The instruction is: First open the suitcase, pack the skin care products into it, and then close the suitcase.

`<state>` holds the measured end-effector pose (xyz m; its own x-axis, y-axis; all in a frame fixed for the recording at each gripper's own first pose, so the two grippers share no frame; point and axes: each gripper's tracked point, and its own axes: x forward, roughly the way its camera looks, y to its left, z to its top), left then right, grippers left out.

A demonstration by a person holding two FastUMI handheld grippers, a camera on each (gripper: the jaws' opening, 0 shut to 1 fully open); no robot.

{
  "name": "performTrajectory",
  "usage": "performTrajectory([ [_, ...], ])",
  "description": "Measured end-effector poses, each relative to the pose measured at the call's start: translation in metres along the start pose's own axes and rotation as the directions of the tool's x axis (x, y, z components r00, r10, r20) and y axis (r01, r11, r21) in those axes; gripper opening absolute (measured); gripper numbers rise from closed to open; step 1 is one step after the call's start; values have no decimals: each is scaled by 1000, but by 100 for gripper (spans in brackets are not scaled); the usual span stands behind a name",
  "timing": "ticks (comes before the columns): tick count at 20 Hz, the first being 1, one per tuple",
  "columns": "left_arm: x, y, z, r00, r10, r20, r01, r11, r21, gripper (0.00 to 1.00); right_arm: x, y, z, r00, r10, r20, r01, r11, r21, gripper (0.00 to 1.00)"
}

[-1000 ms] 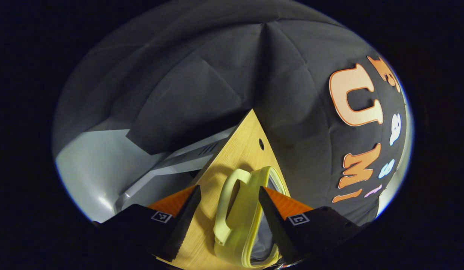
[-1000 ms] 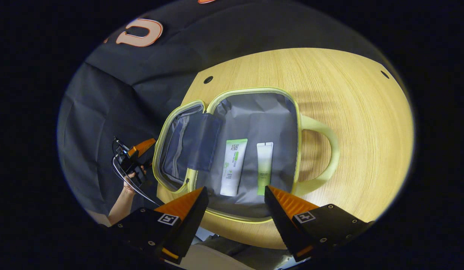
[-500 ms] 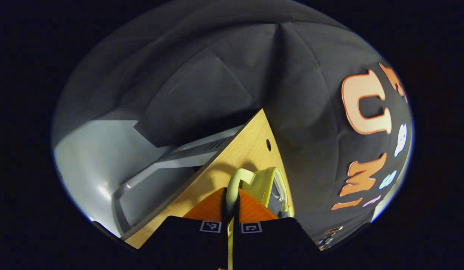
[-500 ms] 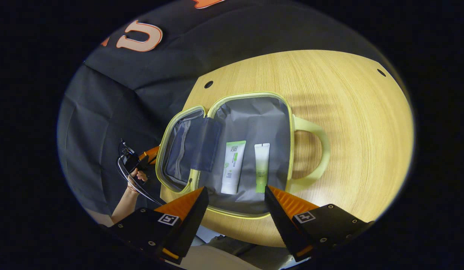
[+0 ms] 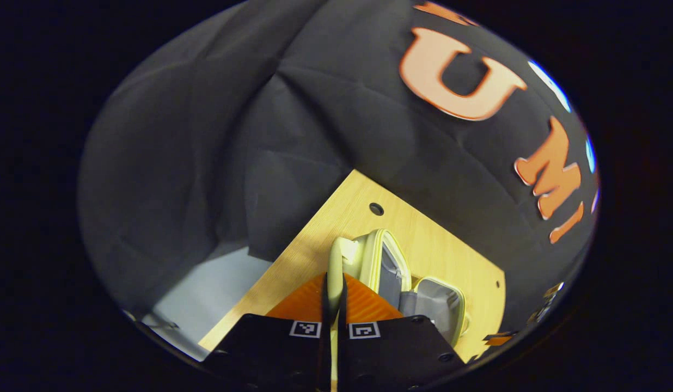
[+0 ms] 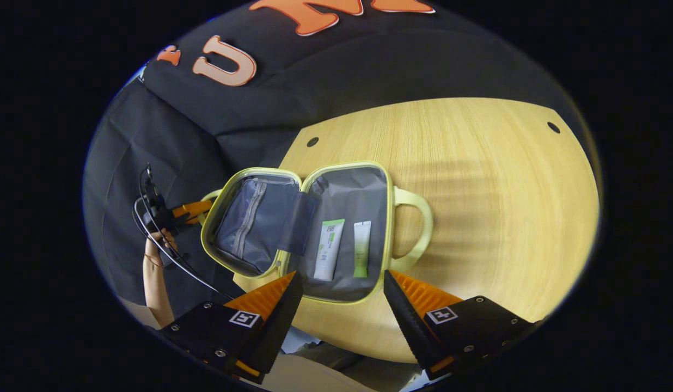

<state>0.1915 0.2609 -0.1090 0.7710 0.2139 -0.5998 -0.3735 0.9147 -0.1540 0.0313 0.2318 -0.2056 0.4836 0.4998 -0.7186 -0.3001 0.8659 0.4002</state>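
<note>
Right gripper view: wooden table point(image 6: 478, 179), black cloth wall point(image 6: 151, 136).

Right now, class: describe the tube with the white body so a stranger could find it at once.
On the wooden table lies an open yellow-trimmed case. Two tubes lie in its right half; the white tube is the left, broader one, beside a slimmer green-tinted tube.

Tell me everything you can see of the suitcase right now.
The pale yellow-green zip suitcase with grey lining lies open on the light wooden table, its two halves hinged side by side. Each half has a loop handle. The left claw is shut on the lid's handle. Two tubes lie in the other half.
</note>
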Motion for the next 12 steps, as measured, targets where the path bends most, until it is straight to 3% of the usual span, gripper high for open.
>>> performTrajectory([
  [3, -33, -59, 7, 999, 11, 53, -17, 992, 123, 5, -32, -24, 4, 999, 8, 38, -7, 1000, -25, 95],
  [6, -59, -135, 12, 996, -35, 80, 17, 976, 218, 4, -66, -54, -1, 998, 1, 66, 2, 999, -38, 95],
  [12, -47, -270, -24, 993, -110, 44, 81, 898, 433, 4, -112, -111, -16, 991, -31, 128, 27, 999, 27, 95],
])
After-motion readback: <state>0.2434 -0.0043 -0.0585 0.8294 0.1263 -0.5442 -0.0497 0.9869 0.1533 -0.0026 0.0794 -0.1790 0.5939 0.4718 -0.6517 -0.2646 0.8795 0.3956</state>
